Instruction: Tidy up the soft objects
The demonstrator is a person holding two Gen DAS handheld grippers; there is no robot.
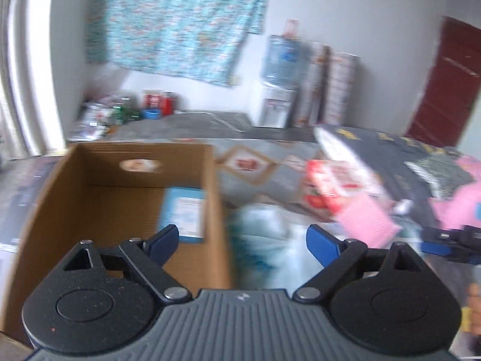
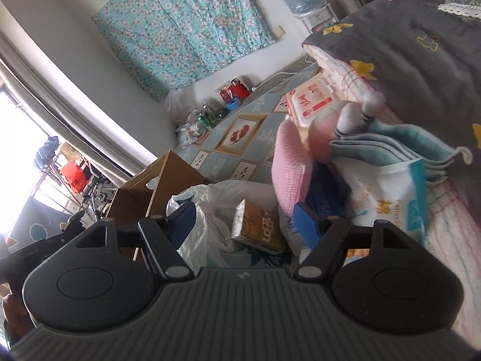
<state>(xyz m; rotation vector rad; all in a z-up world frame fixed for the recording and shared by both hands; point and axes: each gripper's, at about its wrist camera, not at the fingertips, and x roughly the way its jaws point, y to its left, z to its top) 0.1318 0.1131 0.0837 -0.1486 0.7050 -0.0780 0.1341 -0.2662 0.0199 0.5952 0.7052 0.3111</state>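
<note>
Left hand-held gripper [image 1: 242, 240] gapes empty lower centre; right hand-held gripper [image 2: 243, 225] open, empty. Pink towel [image 2: 288, 162], mid-right, looks limp and light; pinch a folded edge.

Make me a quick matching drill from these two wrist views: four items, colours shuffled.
Items:
1. cardboard box
2. water jug
3. knitted cloth
4. door

Colours:
A. pink
B. dark red
C. brown
D. clear blue

Pairs: 1-C, 2-D, 3-A, 4-B
</note>
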